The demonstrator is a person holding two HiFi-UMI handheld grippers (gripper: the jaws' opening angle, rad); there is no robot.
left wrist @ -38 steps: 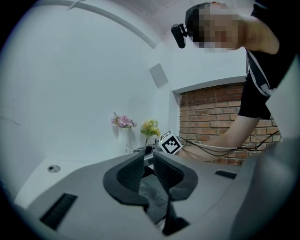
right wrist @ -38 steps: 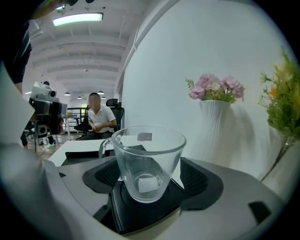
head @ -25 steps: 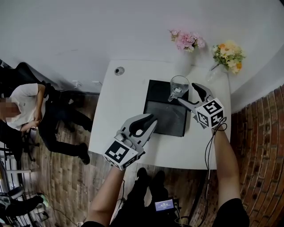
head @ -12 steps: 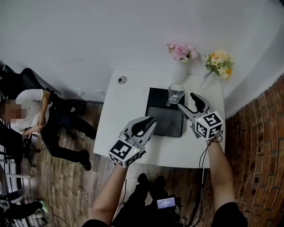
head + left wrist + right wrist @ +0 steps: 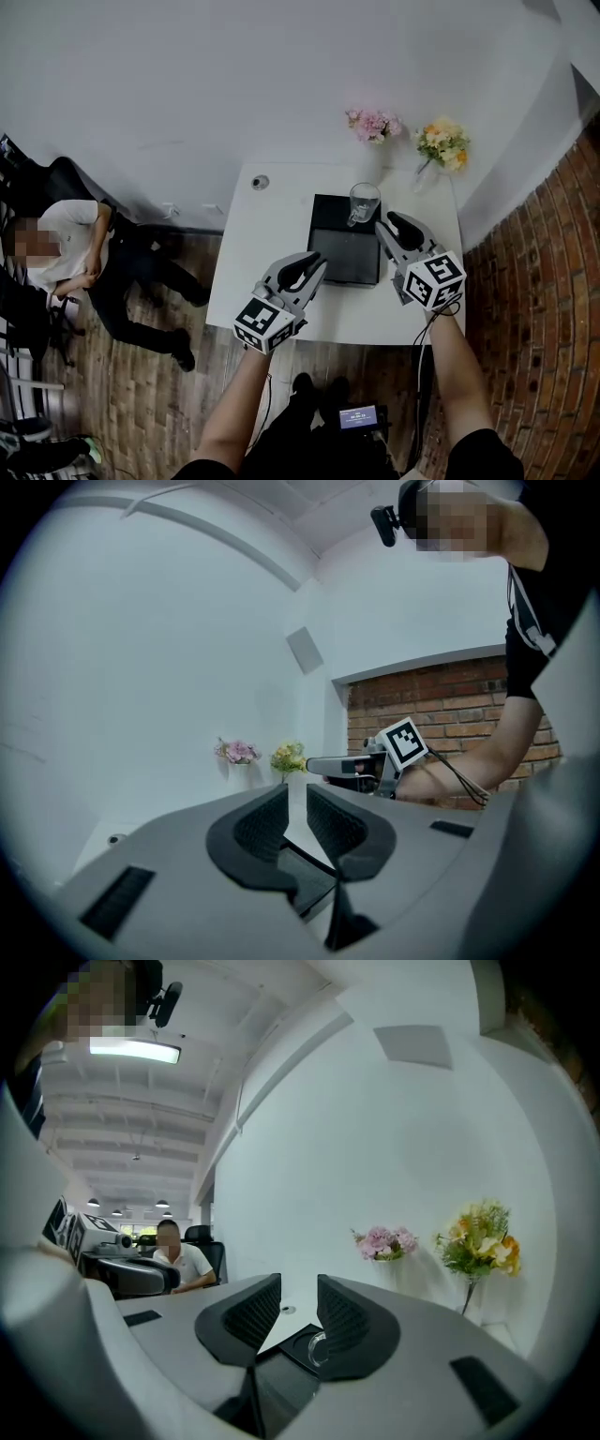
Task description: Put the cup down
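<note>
A clear glass cup (image 5: 361,202) stands upright on the far end of a black mat (image 5: 345,246) on the white table (image 5: 272,244). My right gripper (image 5: 387,225) hovers near and to the right of the cup, apart from it. Its jaws have just been closing; a narrow gap remains with nothing in it. In the right gripper view the cup (image 5: 316,1346) peeks out low behind the right jaw of this gripper (image 5: 300,1290). My left gripper (image 5: 317,262) hangs over the table's near side, its jaws a little apart and empty, as the left gripper view (image 5: 295,797) also shows.
Two vases stand at the table's far edge, with pink flowers (image 5: 371,123) and yellow flowers (image 5: 441,143). A small round fitting (image 5: 260,182) sits at the far left corner. A person (image 5: 56,248) sits on a chair to the left. A brick wall (image 5: 534,309) runs along the right.
My right gripper has let go of the cup, drawn back and up, and narrowed its jaws. The cup stays on the mat. The left gripper rose slightly.
</note>
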